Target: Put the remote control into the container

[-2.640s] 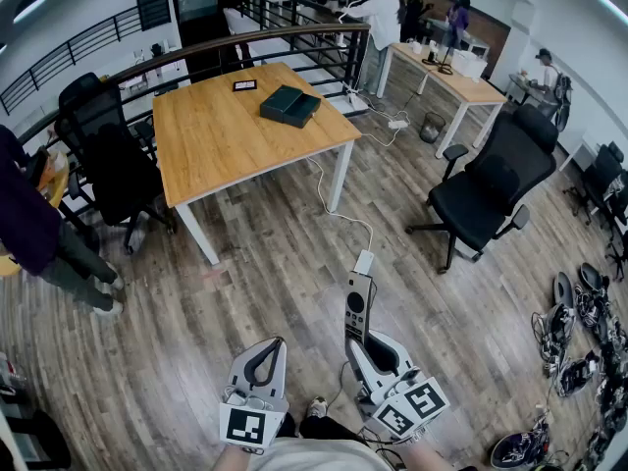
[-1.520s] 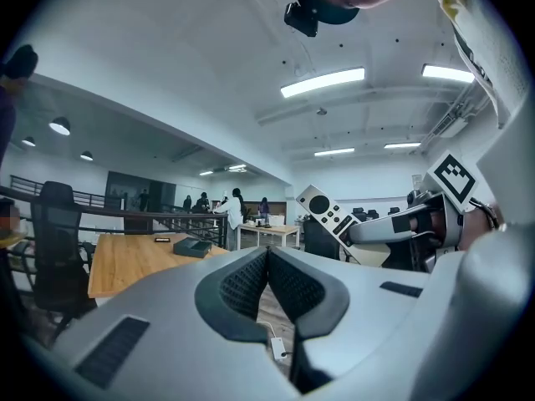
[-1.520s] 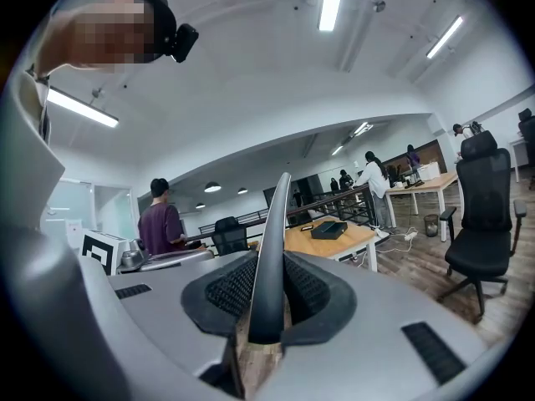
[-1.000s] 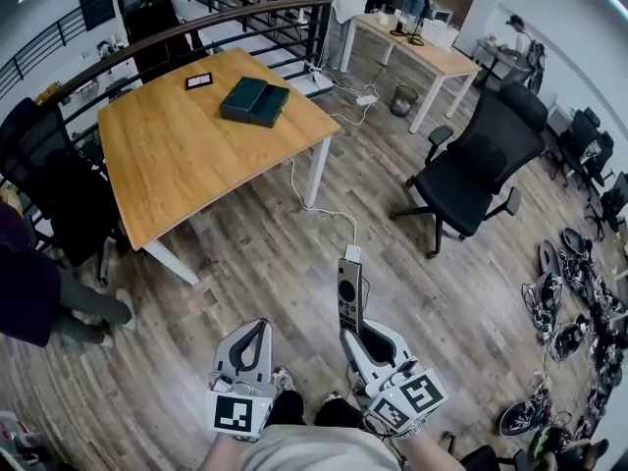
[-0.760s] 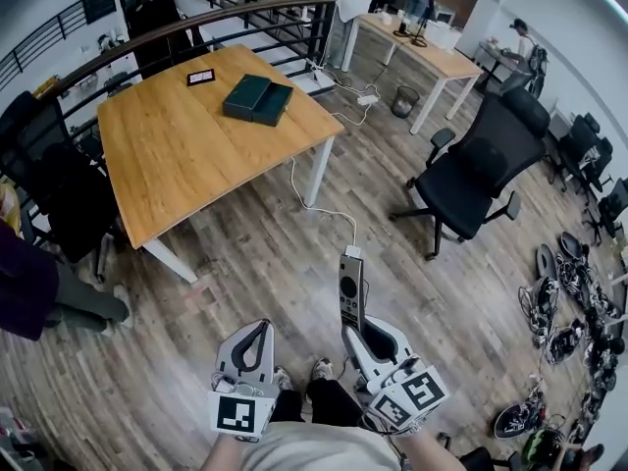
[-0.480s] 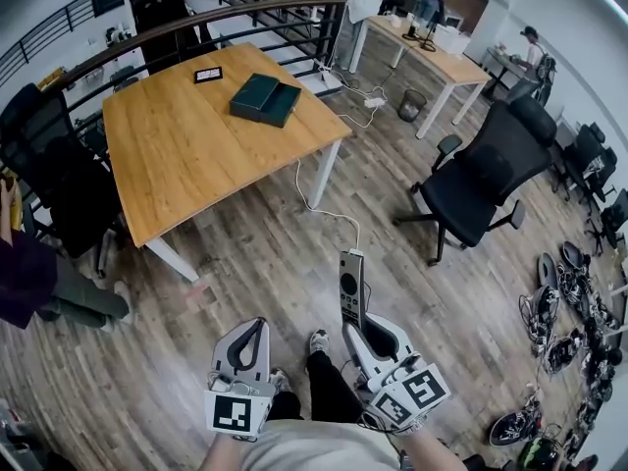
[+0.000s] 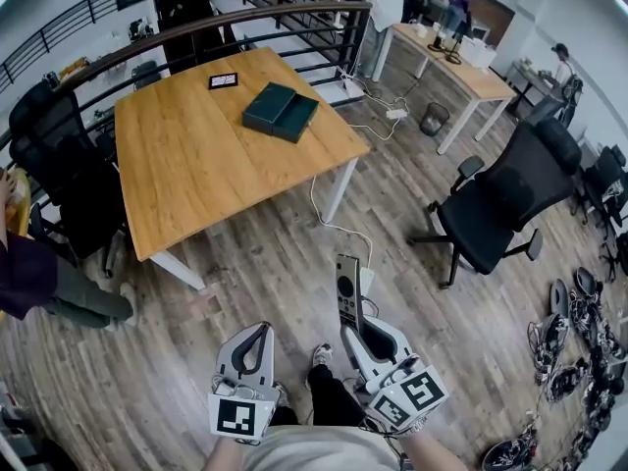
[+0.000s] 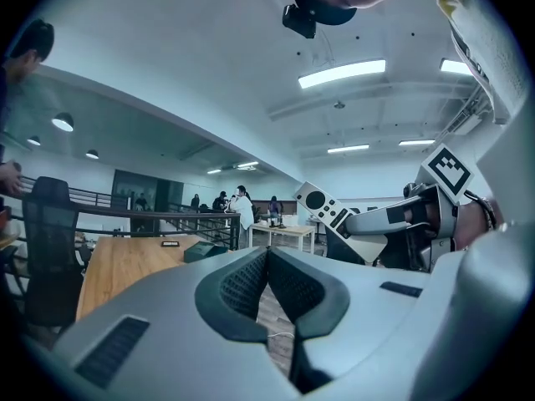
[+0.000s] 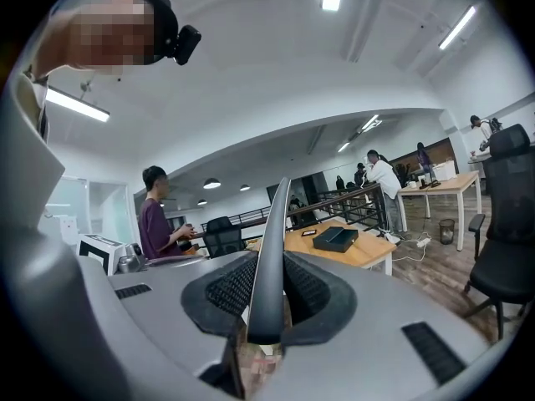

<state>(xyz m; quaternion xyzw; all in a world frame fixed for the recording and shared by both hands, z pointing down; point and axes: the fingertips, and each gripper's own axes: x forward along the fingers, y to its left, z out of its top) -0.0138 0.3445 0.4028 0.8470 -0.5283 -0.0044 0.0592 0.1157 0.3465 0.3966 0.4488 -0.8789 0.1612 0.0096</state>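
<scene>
My right gripper (image 7: 353, 324) is shut on a slim grey remote control (image 7: 346, 287), which sticks out forward over the wooden floor. In the right gripper view the remote (image 9: 269, 257) stands edge-on, clamped between the jaws. My left gripper (image 7: 257, 339) is held beside it, shut and empty, its pads (image 8: 251, 281) pressed together. From the left gripper view the remote (image 8: 324, 207) shows at the right. The container (image 7: 281, 112), a dark green open box, lies on the far part of the wooden table (image 7: 196, 155), well ahead of both grippers.
A black office chair (image 7: 496, 209) stands to the right, another black chair (image 7: 64, 155) left of the table. A cable (image 7: 334, 219) and a white power strip (image 7: 367, 281) lie on the floor ahead. A person (image 7: 44, 278) stands at the left edge. Shoes (image 7: 574, 361) lie at the right.
The view has shifted so the table and box sit slightly nearer and more to the right. Both grippers keep their pose, with the remote still clamped in the right one.
</scene>
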